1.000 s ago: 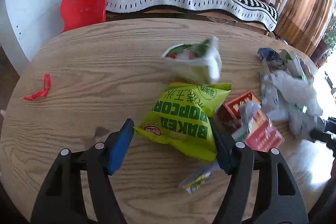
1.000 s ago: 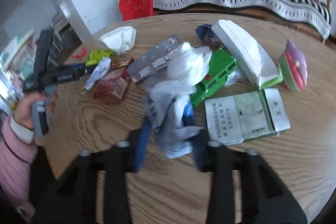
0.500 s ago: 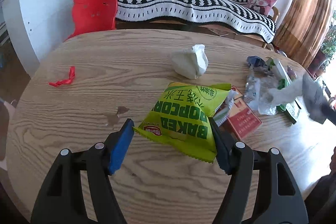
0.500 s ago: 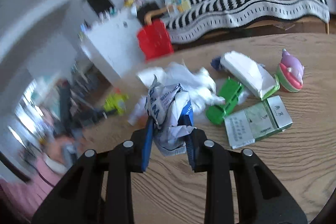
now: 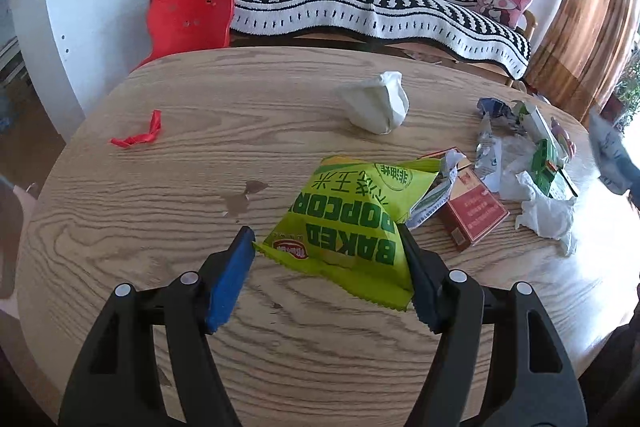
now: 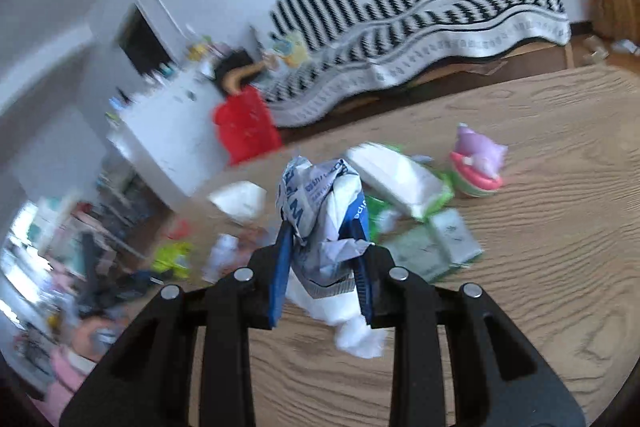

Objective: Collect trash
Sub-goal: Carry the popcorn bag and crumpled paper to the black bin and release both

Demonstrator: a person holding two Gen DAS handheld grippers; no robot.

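My left gripper [image 5: 326, 247] is shut on a green popcorn bag [image 5: 356, 215] and holds it above the wooden table [image 5: 160, 195]. My right gripper [image 6: 322, 247] is shut on a crumpled white and blue wrapper [image 6: 320, 203], lifted off the table; this wrapper also shows at the far right of the left wrist view [image 5: 610, 159]. On the table lie a red carton [image 5: 472, 211], a white crumpled bag [image 5: 378, 103], white tissue [image 5: 544, 211], a red balloon scrap [image 5: 138, 135] and a green item [image 5: 546, 159].
A pink and purple toy [image 6: 478, 167], a white pack [image 6: 400, 183] and a pale green box [image 6: 436, 243] lie on the table's right side. A red chair [image 5: 190, 13] and a striped sofa [image 5: 380, 3] stand beyond the far edge. A small stain [image 5: 242, 197] marks the tabletop.
Both grippers have risen with their loads. The right gripper lifted the wrapper clear of the trash pile and swung; its view is blurred. The left pulled back from the table's middle.
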